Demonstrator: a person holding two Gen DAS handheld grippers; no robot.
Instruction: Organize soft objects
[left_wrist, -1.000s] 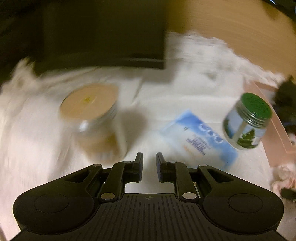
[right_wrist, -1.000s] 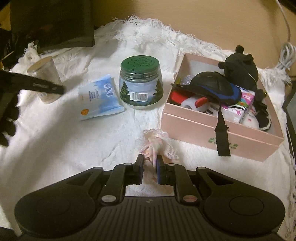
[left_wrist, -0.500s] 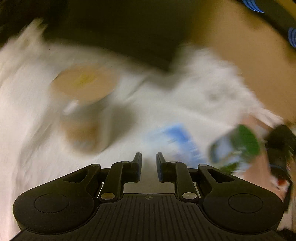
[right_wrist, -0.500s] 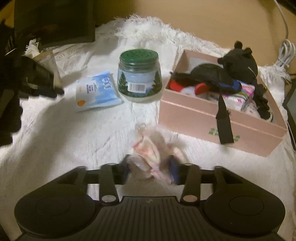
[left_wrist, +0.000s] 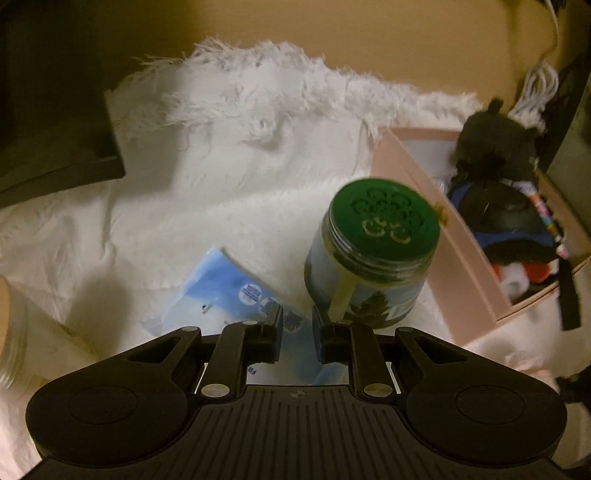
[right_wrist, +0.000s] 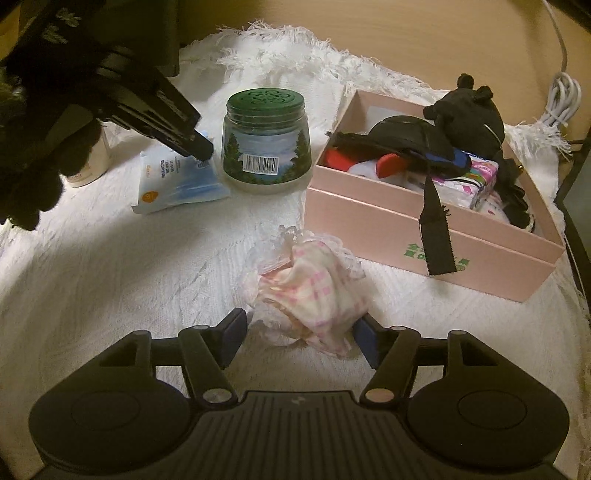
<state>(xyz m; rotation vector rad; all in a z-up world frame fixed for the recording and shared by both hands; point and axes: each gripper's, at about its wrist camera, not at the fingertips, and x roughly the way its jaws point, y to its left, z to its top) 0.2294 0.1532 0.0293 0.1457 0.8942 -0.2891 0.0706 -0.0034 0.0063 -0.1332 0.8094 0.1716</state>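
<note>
A crumpled pink-and-white frilly cloth (right_wrist: 310, 291) lies on the white rug between the jaws of my right gripper (right_wrist: 299, 332). Those jaws are opening; the left pad stands clear of the cloth and the right one is at its edge. The pink box (right_wrist: 399, 221) just beyond holds a black plush toy (right_wrist: 469, 114), a dark eye mask and other soft items. My left gripper (left_wrist: 297, 321) is shut with nothing in it and hovers over a blue tissue pack (left_wrist: 225, 291). In the right wrist view the left gripper (right_wrist: 201, 147) has its tip at that pack (right_wrist: 177, 184).
A glass jar with a green lid (left_wrist: 373, 254) stands between the pack and the box (left_wrist: 443, 258). A tan-lidded jar (left_wrist: 11, 332) sits at the far left. A dark block (left_wrist: 55, 147) borders the rug's back left. White cable (right_wrist: 565, 99) lies behind the box.
The right jaws have opened from shut around the frilly cloth, which now rests on the rug. The left gripper has swung right, from the tan-lidded jar to over the blue pack.
</note>
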